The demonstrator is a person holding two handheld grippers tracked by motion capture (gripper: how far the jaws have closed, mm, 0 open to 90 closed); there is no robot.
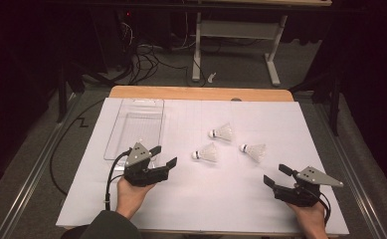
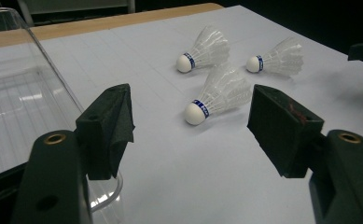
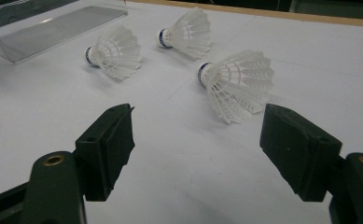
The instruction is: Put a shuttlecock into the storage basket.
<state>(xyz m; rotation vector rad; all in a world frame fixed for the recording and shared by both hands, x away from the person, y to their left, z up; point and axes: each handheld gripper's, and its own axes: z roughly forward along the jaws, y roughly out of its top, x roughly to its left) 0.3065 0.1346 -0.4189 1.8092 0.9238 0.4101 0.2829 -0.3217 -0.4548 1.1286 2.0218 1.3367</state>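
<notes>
Three white feather shuttlecocks with white cork heads lie on their sides on the white sheet. The middle shuttlecock (image 1: 206, 154) (image 2: 219, 93) (image 3: 114, 51) lies just ahead of my left gripper (image 1: 164, 155) (image 2: 193, 135), which is open and empty. The right shuttlecock (image 1: 253, 151) (image 2: 277, 58) (image 3: 237, 84) lies a short way beyond my right gripper (image 1: 274, 174) (image 3: 195, 144), also open and empty. The far shuttlecock (image 1: 222, 132) (image 2: 205, 49) (image 3: 186, 32) rests behind the other two. Neither gripper touches a shuttlecock.
A clear plastic tray (image 1: 135, 127) (image 2: 16, 93) (image 3: 53, 28) sits empty at the back left, its near corner beside my left gripper. The white sheet (image 1: 206, 204) covers a wooden table (image 1: 201, 93). Beyond the table stand desk legs and cables on the floor.
</notes>
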